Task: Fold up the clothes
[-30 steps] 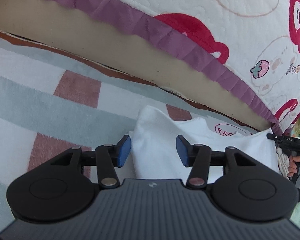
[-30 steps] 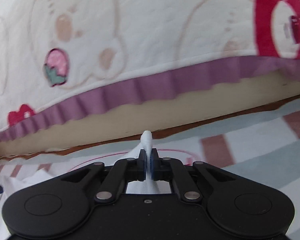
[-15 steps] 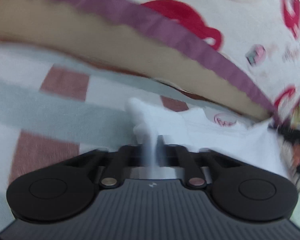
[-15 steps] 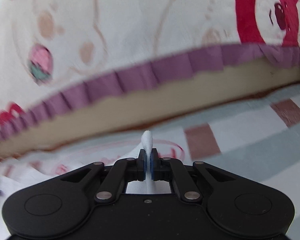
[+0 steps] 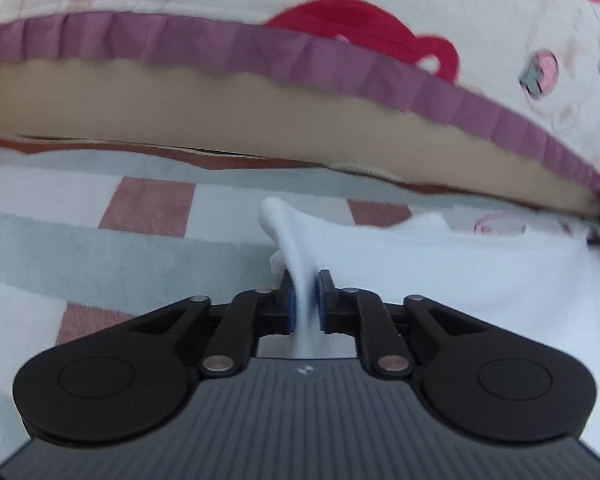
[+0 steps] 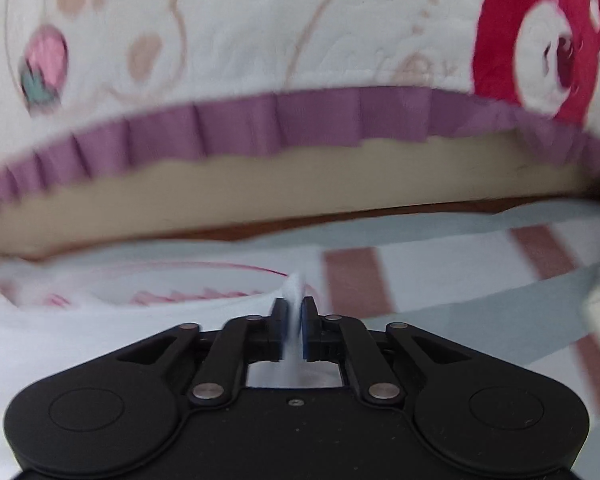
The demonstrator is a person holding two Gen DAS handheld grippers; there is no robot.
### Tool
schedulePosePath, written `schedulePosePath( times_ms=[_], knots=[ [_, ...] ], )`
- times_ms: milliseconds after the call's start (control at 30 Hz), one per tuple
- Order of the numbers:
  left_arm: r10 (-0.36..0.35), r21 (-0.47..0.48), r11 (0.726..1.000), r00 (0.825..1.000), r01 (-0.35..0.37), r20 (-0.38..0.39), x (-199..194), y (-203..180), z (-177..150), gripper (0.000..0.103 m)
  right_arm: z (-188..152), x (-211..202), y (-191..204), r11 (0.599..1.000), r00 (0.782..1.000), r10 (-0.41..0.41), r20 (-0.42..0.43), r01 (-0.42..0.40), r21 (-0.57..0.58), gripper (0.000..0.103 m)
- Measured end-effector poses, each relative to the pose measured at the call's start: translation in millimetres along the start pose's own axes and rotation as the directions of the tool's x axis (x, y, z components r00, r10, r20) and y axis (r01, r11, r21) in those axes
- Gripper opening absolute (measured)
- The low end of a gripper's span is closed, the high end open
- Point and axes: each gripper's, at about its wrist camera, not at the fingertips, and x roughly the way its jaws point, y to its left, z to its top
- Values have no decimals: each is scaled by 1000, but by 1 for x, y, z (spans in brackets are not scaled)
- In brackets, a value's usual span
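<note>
The left tool (image 5: 305,306) is clenched on a pinched-up corner of the white shirt (image 5: 460,280); the right tool (image 6: 295,330) grips another bunched edge of it (image 6: 120,320). The shirt lies on the checked blanket (image 5: 100,248), just beside the frilled quilt (image 5: 300,52). Each pinch is thin, so uneven pulling could slip the cloth free or skew the fold. The shirt looks soft, limp and wrinkled, with what seems a pink printed ring, though blur hides detail.
</note>
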Motion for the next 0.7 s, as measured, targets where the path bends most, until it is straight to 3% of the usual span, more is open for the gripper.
schedulePosePath(
  times_ms=[33,67,100,133,200,233,300,467,700],
  knots=[
    [-7,-5,1000,1000,7,2,-5,1,4,18,-1,-4,-5,996,997,-81,-1,81,33,11],
    [-11,-11,1000,1000,11,2,-11,2,7,28,-3,-8,-12,986,989,-150,-6,150,76,23],
    [-17,-22,1000,1000,16,-5,-16,4,8,34,-4,-15,-23,974,983,-181,-12,181,139,24],
    [-27,-46,999,999,26,-16,-21,6,8,34,-6,-25,-36,964,987,-158,-7,156,215,24],
    [-52,-109,993,998,47,-44,-28,11,5,34,-16,-50,-56,937,999,-33,18,24,348,30],
    [-63,-139,989,996,54,-61,-33,13,3,34,-23,-62,-59,925,1000,19,24,-27,379,40],
    [-79,-189,980,992,59,-98,-43,16,-6,35,-39,-85,-63,898,993,114,37,-119,423,44],
    [-100,-242,969,975,51,-197,-71,16,-33,40,-88,-122,-46,911,977,210,-19,-189,365,49],
    [-119,-259,965,962,53,-246,-117,4,-72,44,-134,-145,-29,948,969,235,-77,-210,240,56]
  ],
)
